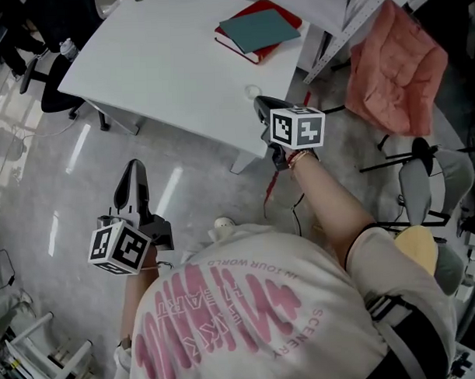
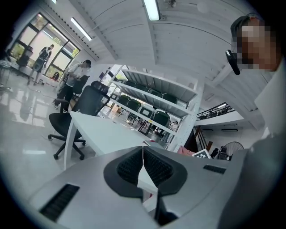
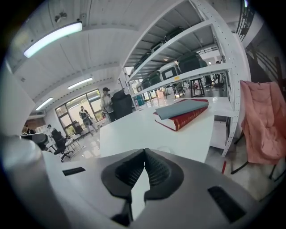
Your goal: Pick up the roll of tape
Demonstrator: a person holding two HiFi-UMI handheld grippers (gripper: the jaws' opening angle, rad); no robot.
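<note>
A small clear roll of tape (image 1: 252, 91) lies near the white table's (image 1: 163, 63) near edge. In the right gripper view the roll of tape (image 3: 164, 150) shows as a faint ring just beyond the jaws. My right gripper (image 1: 260, 104) hovers at that edge, close beside the roll, with its jaws shut and nothing between them (image 3: 144, 153). My left gripper (image 1: 133, 168) hangs over the floor to the left of the table. It points toward the table (image 2: 105, 134), its jaws shut and empty (image 2: 143, 150).
A red book with a teal book on top (image 1: 259, 29) lies at the table's far side. A pink cloth (image 1: 396, 66) drapes over a chair to the right, beside white metal shelving (image 3: 187, 67). A black office chair (image 1: 47, 75) stands left of the table.
</note>
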